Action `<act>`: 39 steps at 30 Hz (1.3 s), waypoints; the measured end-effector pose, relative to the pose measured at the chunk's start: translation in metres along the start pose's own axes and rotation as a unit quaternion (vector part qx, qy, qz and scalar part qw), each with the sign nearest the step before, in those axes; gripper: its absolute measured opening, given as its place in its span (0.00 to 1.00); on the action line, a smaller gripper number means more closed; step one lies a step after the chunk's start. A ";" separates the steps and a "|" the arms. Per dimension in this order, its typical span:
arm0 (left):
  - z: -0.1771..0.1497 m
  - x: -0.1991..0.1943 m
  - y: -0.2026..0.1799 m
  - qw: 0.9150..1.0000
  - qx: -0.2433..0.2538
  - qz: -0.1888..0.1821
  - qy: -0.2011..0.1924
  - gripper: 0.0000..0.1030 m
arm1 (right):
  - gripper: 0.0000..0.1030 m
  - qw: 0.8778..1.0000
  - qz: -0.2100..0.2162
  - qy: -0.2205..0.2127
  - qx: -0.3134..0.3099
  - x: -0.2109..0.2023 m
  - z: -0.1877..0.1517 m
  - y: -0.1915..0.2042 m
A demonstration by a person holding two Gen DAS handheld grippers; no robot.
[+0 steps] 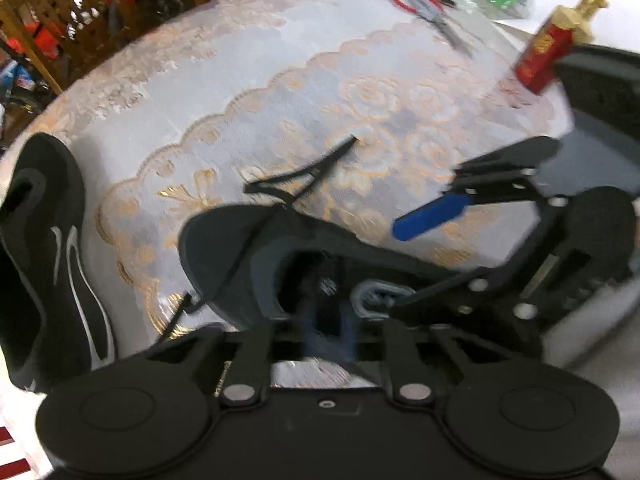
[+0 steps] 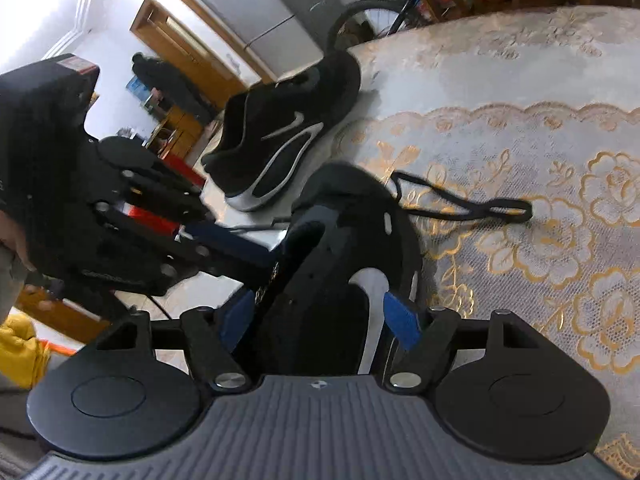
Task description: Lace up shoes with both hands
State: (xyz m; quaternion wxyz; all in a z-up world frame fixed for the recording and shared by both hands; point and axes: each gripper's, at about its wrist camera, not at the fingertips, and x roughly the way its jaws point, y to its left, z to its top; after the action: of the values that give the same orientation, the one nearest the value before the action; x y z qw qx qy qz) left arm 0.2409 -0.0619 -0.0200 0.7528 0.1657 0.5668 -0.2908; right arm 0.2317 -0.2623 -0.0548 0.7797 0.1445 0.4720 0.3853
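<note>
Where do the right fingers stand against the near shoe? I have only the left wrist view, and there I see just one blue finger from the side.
Observer: The right gripper is open and straddles the shoe, one finger on each side.
Operator: And my own tips? Here they are blurred.
Observer: The left gripper reaches to the tongue. I cannot tell whether it holds anything.
Operator: Is the lace in the side eyelets?
Observer: The one eyelet that I see clearly has no lace in it.
</note>
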 end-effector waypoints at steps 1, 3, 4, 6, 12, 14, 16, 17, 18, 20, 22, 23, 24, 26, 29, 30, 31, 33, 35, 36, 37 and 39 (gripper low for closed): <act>0.002 0.006 0.000 1.000 0.001 0.009 -0.004 0.36 | 0.70 1.000 0.003 -0.018 0.017 -0.003 0.003 -0.003; 0.005 0.015 0.001 1.000 0.004 0.023 -0.010 0.38 | 0.65 0.997 0.017 -0.054 0.059 -0.007 0.014 -0.013; 0.005 0.016 0.001 1.000 0.004 0.028 -0.013 0.38 | 0.65 0.993 0.031 -0.069 0.088 -0.006 0.021 -0.022; 0.004 0.017 0.003 0.999 -0.005 0.027 -0.019 0.42 | 0.59 0.986 0.046 -0.068 0.143 0.006 0.036 -0.037; -0.002 0.009 0.000 0.999 -0.022 0.027 -0.022 0.42 | 0.06 0.978 0.009 0.004 0.208 0.047 0.046 -0.056; -0.004 0.008 -0.003 0.999 -0.026 0.018 -0.026 0.44 | 0.02 0.979 0.013 0.002 0.203 0.046 0.046 -0.055; -0.005 0.008 -0.005 0.999 -0.028 0.006 -0.033 0.45 | 0.02 0.982 0.015 0.004 0.190 0.046 0.049 -0.051; -0.004 0.011 -0.004 0.999 -0.033 0.001 -0.036 0.45 | 0.02 0.983 0.015 0.006 0.181 0.047 0.049 -0.049; -0.003 0.014 -0.003 0.999 -0.040 -0.003 -0.037 0.44 | 0.02 0.985 0.011 0.008 0.174 0.049 0.049 -0.048; 0.000 0.020 0.000 0.998 -0.053 -0.013 -0.039 0.44 | 0.02 0.986 0.003 0.012 0.163 0.051 0.048 -0.046; 0.000 0.024 0.002 0.997 -0.062 -0.016 -0.039 0.43 | 0.02 0.988 -0.003 0.015 0.156 0.050 0.046 -0.044; -0.001 0.024 0.003 0.997 -0.065 -0.017 -0.042 0.43 | 0.02 0.989 -0.006 0.017 0.149 0.049 0.045 -0.043; -0.002 0.023 0.003 0.997 -0.067 -0.017 -0.045 0.43 | 0.02 0.990 -0.009 0.019 0.142 0.048 0.043 -0.041; -0.004 0.022 0.003 0.996 -0.070 -0.017 -0.049 0.43 | 0.02 0.991 -0.013 0.023 0.129 0.045 0.040 -0.039; -0.006 0.021 0.003 0.996 -0.070 -0.017 -0.054 0.43 | 0.02 0.993 -0.015 0.028 0.112 0.043 0.038 -0.038; -0.005 0.021 0.002 0.996 -0.066 -0.017 -0.054 0.43 | 0.02 0.993 -0.015 0.029 0.112 0.043 0.038 -0.038; -0.005 0.021 0.002 0.997 -0.060 -0.017 -0.053 0.43 | 0.02 0.993 -0.014 0.029 0.113 0.043 0.039 -0.039; -0.003 0.022 0.001 0.998 -0.046 -0.017 -0.050 0.42 | 0.02 0.993 -0.014 0.029 0.114 0.043 0.038 -0.039; 0.001 0.024 0.002 0.998 -0.027 -0.021 -0.044 0.42 | 0.02 0.993 -0.014 0.028 0.114 0.043 0.038 -0.039; 0.003 0.026 0.002 0.999 -0.016 -0.024 -0.040 0.42 | 0.02 0.993 -0.014 0.026 0.115 0.043 0.037 -0.040; 0.003 0.026 0.005 0.999 -0.011 -0.031 -0.039 0.42 | 0.02 0.993 -0.013 0.026 0.117 0.043 0.037 -0.040; 0.004 0.027 0.010 0.998 -0.002 -0.046 -0.036 0.39 | 0.02 0.992 -0.012 0.026 0.119 0.043 0.036 -0.040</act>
State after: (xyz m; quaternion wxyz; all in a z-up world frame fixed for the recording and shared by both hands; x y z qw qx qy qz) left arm 0.2552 -0.0628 -0.0454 0.7587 0.1276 0.5472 -0.3296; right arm 0.2922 -0.2520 -0.0864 0.7491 0.2205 0.5363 0.3203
